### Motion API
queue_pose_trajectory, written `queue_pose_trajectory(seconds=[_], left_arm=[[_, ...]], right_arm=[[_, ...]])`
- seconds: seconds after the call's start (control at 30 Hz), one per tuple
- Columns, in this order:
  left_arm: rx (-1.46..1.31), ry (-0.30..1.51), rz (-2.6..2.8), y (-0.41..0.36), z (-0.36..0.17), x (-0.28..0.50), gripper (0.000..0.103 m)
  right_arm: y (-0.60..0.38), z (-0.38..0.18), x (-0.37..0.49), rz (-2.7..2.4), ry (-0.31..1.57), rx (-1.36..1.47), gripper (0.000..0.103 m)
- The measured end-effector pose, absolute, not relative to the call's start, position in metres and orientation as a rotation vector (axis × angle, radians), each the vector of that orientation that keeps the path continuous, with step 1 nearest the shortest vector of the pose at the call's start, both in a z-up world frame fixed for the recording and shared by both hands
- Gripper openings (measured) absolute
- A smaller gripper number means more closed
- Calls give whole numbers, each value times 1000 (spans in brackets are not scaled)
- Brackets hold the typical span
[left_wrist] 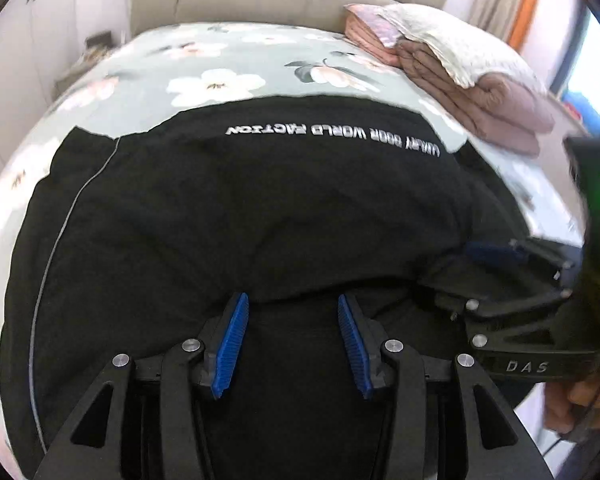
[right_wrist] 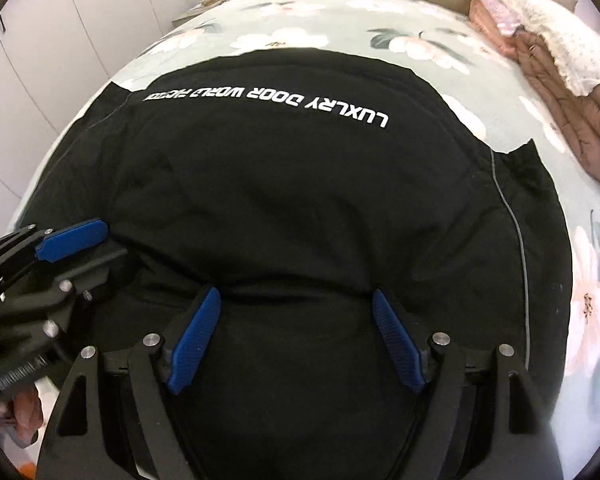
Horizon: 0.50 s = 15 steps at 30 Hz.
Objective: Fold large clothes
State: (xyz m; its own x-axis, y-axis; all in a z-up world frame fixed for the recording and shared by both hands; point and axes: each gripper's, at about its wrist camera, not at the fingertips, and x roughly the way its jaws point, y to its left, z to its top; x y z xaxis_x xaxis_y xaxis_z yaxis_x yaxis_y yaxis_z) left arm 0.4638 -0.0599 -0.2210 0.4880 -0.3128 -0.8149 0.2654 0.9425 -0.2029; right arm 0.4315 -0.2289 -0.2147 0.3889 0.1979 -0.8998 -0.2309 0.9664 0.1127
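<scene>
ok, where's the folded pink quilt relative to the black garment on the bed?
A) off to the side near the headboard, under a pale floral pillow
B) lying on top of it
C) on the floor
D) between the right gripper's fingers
A: the pink quilt sits stacked at the bed's far side with a pale pillow on it, apart from the black garment.

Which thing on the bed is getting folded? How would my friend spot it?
Start at the big bed with the pale green flowered sheet. Spread across its near half lies a large black fabric garment. Unlike the pink folded quilts nearby, it carries white lettering.
</scene>
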Motion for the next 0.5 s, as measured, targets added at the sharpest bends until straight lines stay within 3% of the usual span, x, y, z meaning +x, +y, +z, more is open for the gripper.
queue_pose_trajectory(seconds=[0.13, 0.23, 0.33, 0.4, 0.5], left_arm=[[22, 901, -266, -50, -175, 468, 49], [-15, 921, -264, -45, -167, 491, 56], [-138, 1075, -219, -29, -207, 525, 56], [-255, 1133, -209, -17, -235, 532, 56], [-240, 1124, -201, -20, -244, 536, 56]], right_arm=[[-244, -170, 438, 312, 1072, -13, 78], [-252, -151, 463, 278, 1008, 27, 78], [-244, -183, 498, 236, 1103, 26, 78], [-239, -225, 518, 252, 1231, 27, 84], [-245, -242, 518, 240, 1177, 47, 94]])
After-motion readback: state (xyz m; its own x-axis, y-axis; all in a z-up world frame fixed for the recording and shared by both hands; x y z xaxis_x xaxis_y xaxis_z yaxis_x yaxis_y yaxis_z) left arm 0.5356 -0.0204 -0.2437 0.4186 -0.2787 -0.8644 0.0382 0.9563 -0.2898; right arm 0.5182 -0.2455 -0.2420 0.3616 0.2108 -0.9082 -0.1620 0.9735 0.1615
